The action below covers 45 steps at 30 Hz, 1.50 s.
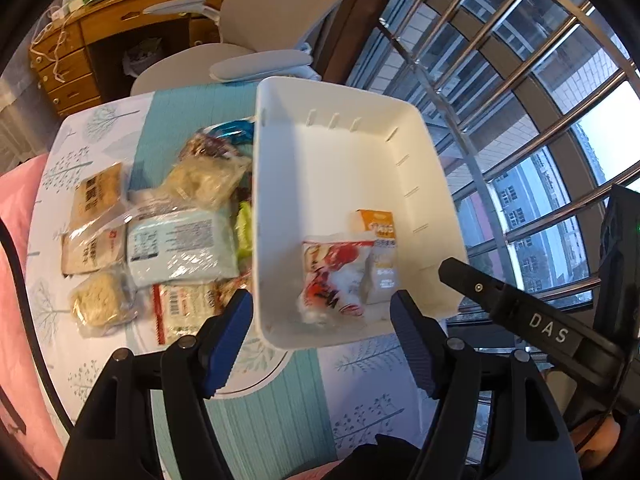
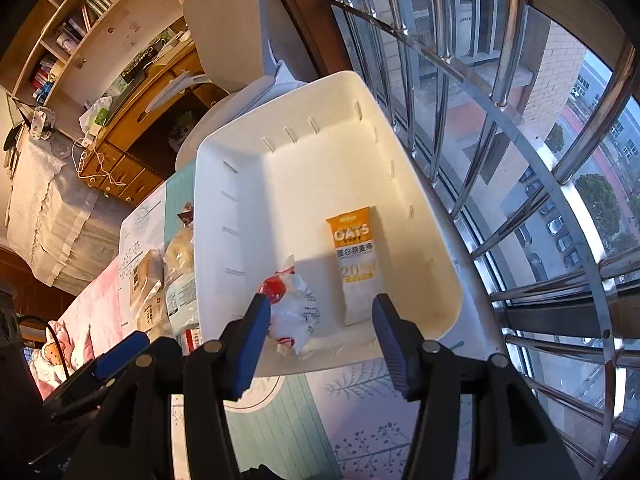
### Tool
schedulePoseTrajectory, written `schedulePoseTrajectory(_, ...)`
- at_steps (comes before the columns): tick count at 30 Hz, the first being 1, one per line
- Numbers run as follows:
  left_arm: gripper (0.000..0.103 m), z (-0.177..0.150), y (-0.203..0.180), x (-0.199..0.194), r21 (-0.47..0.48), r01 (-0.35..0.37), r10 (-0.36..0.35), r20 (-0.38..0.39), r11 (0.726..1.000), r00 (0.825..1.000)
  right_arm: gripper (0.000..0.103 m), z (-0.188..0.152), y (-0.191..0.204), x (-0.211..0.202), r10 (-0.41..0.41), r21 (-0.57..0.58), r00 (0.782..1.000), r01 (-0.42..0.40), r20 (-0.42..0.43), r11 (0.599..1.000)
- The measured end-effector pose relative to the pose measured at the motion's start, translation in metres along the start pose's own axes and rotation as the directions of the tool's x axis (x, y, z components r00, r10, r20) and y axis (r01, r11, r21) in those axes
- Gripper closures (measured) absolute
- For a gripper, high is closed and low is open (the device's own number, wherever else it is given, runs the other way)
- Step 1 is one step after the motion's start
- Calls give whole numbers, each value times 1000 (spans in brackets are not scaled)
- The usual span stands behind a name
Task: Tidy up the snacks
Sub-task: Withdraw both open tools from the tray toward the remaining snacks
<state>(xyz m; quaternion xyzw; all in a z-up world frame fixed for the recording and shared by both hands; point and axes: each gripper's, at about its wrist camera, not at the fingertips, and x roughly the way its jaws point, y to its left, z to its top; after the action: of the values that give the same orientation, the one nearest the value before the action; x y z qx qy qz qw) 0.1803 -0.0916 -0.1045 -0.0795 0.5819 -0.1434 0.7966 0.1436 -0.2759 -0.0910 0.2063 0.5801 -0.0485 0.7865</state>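
Hovering open and empty, both hand-held grippers, left (image 1: 322, 314) and right (image 2: 316, 320), face a white bin (image 1: 280, 92) holding two snacks, with many packets (image 1: 180, 240) waiting on the counter (image 1: 360, 380) beside it.

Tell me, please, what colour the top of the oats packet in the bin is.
Orange, on the oats packet; clearest in the right wrist view.

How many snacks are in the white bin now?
2. An orange oats bar lies flat on the white bin's floor; a red-and-white packet sits beside it at the near wall. None looks hidden.
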Motion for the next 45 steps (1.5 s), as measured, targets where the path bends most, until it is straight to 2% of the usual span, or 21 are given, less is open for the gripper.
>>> schedulePoseTrajectory(12,33,-52,54,-3,-83,-21,16,-57,996,998,49,-34,33,19,23,-13,996,-24,-85,1000)
schedulePoseTrajectory(18,33,-73,86,-15,-27,-51,49,-80,998,996,49,-55,59,24,18,-10,996,-19,-93,1000)
schedulePoseTrajectory(24,33,-85,127,-28,-8,-52,51,-107,999,993,49,-76,92,28,13,-11,996,-14,-84,1000)
schedulePoseTrajectory(37,33,-89,216,-44,39,-34,39,-122,999,992,49,-122,161,47,17,7,999,-17,-32,1000)
schedulePoseTrajectory(42,33,-83,237,-42,72,-22,31,-126,997,992,49,-135,172,52,-5,19,1000,5,-1,1000)
schedulePoseTrajectory(45,33,-76,243,-36,110,-36,51,-141,993,989,49,-142,174,54,-17,58,1000,18,-2,998)
